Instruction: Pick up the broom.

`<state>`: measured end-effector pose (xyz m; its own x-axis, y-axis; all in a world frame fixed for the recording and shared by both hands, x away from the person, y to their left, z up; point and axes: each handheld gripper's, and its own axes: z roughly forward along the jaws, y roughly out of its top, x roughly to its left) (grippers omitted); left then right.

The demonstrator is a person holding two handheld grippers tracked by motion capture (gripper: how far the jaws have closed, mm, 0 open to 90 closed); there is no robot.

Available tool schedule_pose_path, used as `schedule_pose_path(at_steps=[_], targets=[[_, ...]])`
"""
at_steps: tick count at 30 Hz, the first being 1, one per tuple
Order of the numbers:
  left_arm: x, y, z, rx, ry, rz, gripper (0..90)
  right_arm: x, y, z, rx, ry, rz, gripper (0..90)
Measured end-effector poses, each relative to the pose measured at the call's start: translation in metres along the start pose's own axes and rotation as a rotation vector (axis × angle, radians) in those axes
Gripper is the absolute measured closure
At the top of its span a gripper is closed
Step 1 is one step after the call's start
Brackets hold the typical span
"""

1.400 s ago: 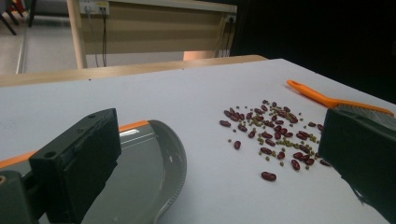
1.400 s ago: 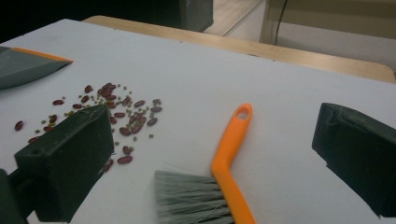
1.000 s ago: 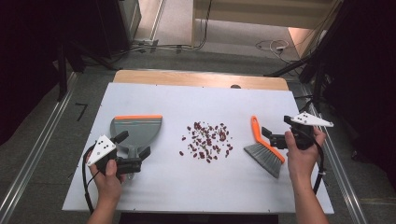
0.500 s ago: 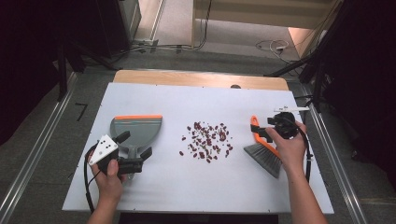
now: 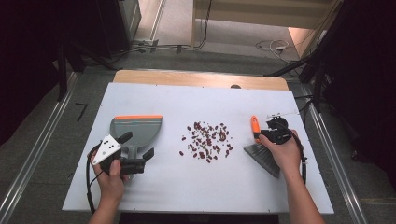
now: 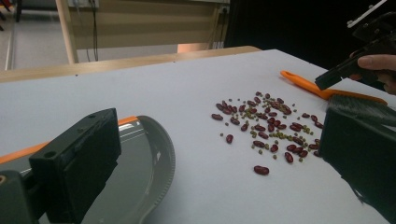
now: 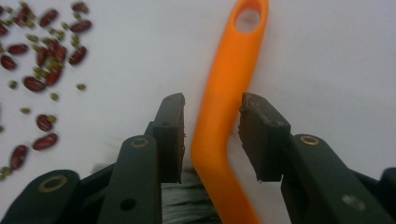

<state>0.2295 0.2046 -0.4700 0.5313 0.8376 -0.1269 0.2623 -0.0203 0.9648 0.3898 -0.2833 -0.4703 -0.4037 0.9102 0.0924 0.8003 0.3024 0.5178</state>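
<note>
Dustpan (image 5: 137, 133), grey with an orange front lip, lies flat on the left part of the white table (image 5: 205, 184), its short handle pointing toward the person. Left gripper (image 5: 137, 158) sits at that handle; in the left gripper view its two black jaws stand wide apart, the near one over the pan's ribbed grey rim (image 6: 163, 158), and nothing is pressed between them. Beans (image 5: 208, 140), dark red kidney-shaped ones mixed with small green ones, lie scattered in a loose patch at the table's middle, well apart from the dustpan. Hand brush (image 5: 261, 149), just right of the beans, has a slim orange handle with a hanging hole at its tip and a fan of grey bristles toward the person. Right gripper (image 5: 259, 135) is down over the handle (image 7: 224, 107); its jaws have just been closing and now stand narrow on either side of it, a thin gap still showing beside each pad (image 7: 173, 135).
</note>
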Motion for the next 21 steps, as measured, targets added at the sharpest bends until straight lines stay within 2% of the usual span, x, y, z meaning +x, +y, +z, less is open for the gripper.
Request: schedule_pose_path(at_steps=[2,3,5,10,14,19,21], targets=[[0.0,0.0,0.0,0.0,0.0,0.0,0.0,0.002,-0.002,0.001,0.038,-0.023,-0.003,61.5],[0.0,0.0,0.0,0.0,0.0,0.0,0.0,0.002,-0.003,0.002,0.048,-0.016,-0.006,62.0],[0.0,0.0,0.0,0.0,0.0,0.0,0.0,0.006,-0.005,0.005,0.074,-0.045,-0.019,64.3],[0.0,-0.001,0.001,0.008,-0.002,0.0,0.0,0.015,-0.005,0.007,0.083,-0.106,-0.068,64.7],[-0.001,-0.001,0.002,0.006,-0.001,-0.002,0.0,0.011,-0.006,0.007,0.082,-0.08,-0.04,66.4],[0.0,0.0,0.001,0.007,0.002,0.006,0.0,0.006,-0.008,0.006,0.061,-0.047,-0.032,67.3],[0.0,0.001,0.001,0.007,0.003,0.007,0.0,0.007,-0.011,0.006,0.037,-0.054,-0.052,67.3]])
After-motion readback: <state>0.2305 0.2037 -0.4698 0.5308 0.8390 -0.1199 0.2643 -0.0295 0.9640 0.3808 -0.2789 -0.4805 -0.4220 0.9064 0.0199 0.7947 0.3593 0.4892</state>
